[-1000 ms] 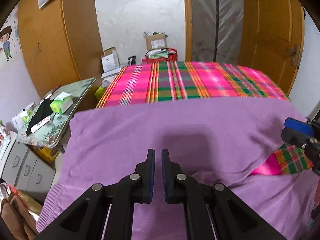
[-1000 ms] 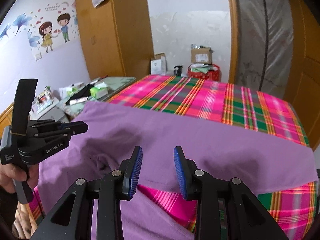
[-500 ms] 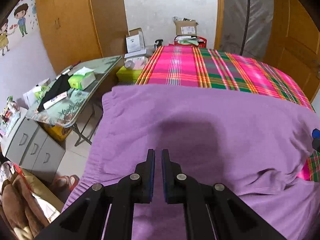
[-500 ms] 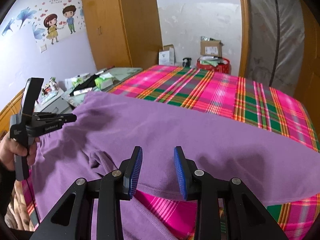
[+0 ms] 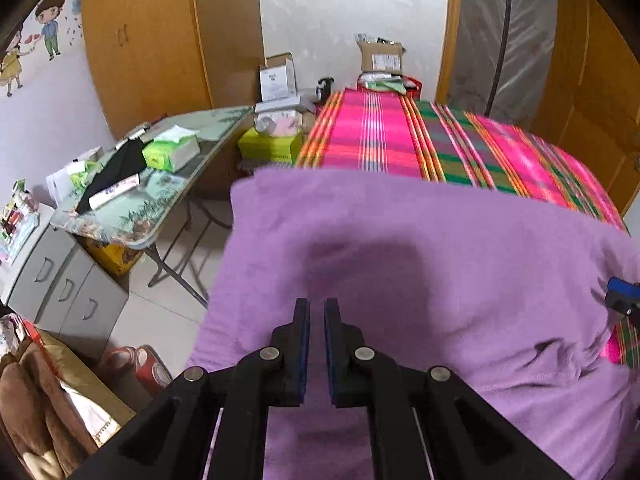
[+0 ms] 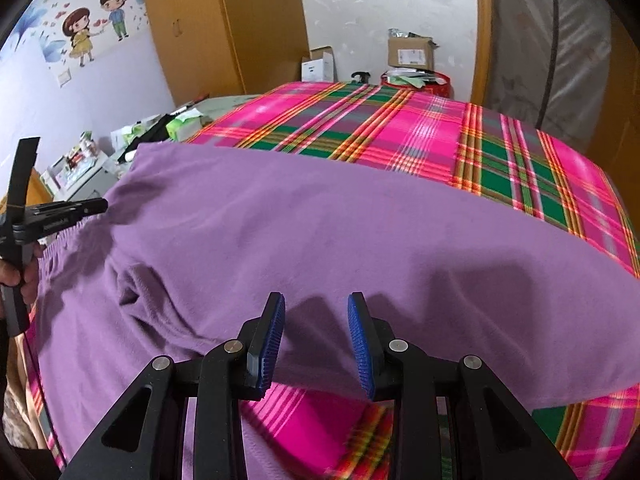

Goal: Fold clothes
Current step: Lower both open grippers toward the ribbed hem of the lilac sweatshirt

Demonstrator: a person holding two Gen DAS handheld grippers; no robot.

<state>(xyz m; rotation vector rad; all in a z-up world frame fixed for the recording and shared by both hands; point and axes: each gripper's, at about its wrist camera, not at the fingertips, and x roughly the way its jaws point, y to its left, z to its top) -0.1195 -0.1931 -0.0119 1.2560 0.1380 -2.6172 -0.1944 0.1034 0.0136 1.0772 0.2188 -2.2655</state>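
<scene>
A purple fleece garment (image 5: 400, 232) (image 6: 320, 220) lies spread across a bed with a pink and green plaid cover (image 5: 400, 140) (image 6: 400, 132). Its elastic waistband hangs toward the bed's left edge, and a folded layer ends just ahead of my right gripper. My left gripper (image 5: 317, 308) (image 6: 102, 203) hovers over the garment's left part, jaws nearly together, with nothing seen between them. A hand holds it at the left of the right wrist view. My right gripper (image 6: 316, 304) stands open above the garment's near edge; only its blue tip (image 5: 622, 292) shows in the left wrist view.
Left of the bed stands a folding table (image 5: 188, 196) with a green tissue box (image 5: 172, 152) and clutter, and grey drawers (image 5: 68, 292) sit nearer. Slippers (image 5: 148, 364) lie on the floor. Cardboard boxes (image 6: 412, 54), a wardrobe (image 5: 160, 40) and a wooden door (image 5: 592, 80) stand behind.
My left gripper has swung left toward the garment's waistband edge, still shut. The right gripper has shifted a little forward over the garment's near edge and stays open.
</scene>
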